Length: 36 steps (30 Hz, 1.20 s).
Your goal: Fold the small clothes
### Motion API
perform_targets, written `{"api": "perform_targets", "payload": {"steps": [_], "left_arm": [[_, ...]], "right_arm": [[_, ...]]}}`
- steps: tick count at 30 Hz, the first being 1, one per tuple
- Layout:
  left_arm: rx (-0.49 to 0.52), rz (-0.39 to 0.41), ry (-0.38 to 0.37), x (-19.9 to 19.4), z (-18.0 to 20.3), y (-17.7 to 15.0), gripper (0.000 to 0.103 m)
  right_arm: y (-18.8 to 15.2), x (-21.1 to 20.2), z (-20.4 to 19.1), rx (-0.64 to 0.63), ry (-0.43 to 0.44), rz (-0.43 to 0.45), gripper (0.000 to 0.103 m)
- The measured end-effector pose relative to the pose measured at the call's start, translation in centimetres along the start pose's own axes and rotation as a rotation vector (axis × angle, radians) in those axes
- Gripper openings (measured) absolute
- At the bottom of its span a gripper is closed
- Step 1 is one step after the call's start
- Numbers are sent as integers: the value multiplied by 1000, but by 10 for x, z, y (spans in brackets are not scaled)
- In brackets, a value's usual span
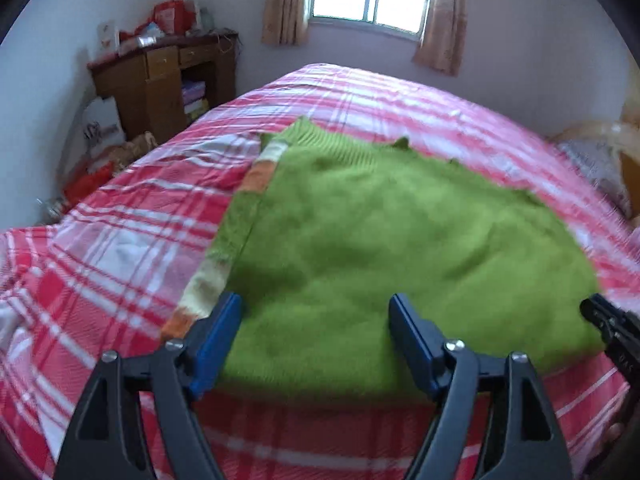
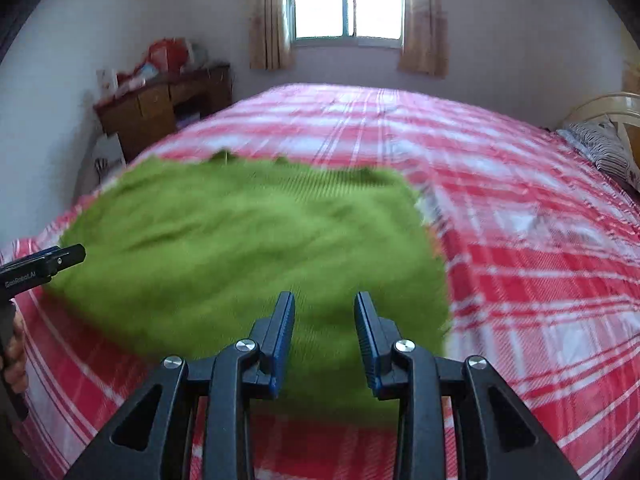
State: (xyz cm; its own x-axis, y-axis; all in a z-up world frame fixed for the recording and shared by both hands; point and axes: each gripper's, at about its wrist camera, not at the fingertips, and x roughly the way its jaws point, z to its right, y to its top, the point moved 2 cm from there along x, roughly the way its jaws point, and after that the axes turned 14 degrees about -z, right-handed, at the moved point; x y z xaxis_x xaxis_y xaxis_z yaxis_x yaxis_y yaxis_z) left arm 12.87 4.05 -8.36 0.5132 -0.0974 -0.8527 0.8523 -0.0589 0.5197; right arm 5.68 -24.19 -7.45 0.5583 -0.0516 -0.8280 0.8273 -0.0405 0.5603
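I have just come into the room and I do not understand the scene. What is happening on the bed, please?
A person is folding a small green sweater on a bed with a red and white plaid cover, using a hand-held gripper in each hand. The sweater lies flat, with a striped sleeve tucked along one side. The left gripper and the right gripper are both open above the near edge of the sweater, and neither holds the cloth.

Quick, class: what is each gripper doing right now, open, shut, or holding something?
Left gripper: jaws open wide, holding nothing, above the sweater.
Right gripper: jaws partly open, holding nothing, above the sweater.
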Motion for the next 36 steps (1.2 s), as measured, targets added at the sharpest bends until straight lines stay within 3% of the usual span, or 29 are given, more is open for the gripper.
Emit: {"api": "perform_targets", "payload": {"steps": [2,8,10,12,14,17,18,24,29,31,36], "left_arm": [[22,2,45,1,2,-1,78],[32,-12,45,-2,-14,-10,79],[41,-4,96,-6,-21,-18,83],[2,-12,105,-12,-37,-28,92],[-68,-13,67,-21,-57,-36,92],[-169,22,85,-36,-80,-44,92],[-194,27,77,-38,-84,-45,92],[-307,14,-148,-38,-76,-45,92],[-345,-47,-202,-13,-54,-40,93],[-345,5,-181,-12,-45,-34,96],[-404,30,-223,-1,-40,-8,91]], "right_arm": [[-8,14,8,25,3,-60,32],[-21,8,33,83,29,-73,31],[-28,3,35,70,4,-72,31],[-34,-4,34,50,-8,-65,31],[-36,-12,31,49,-30,-74,31],[-32,-34,17,41,-16,-15,31],[-30,-39,8,26,-3,6,31],[-7,-36,-60,-99,105,47,31],[-16,11,-77,-112,120,-69,31],[-17,9,-72,-100,142,-37,31],[-19,11,-68,-86,173,-35,32]]}}
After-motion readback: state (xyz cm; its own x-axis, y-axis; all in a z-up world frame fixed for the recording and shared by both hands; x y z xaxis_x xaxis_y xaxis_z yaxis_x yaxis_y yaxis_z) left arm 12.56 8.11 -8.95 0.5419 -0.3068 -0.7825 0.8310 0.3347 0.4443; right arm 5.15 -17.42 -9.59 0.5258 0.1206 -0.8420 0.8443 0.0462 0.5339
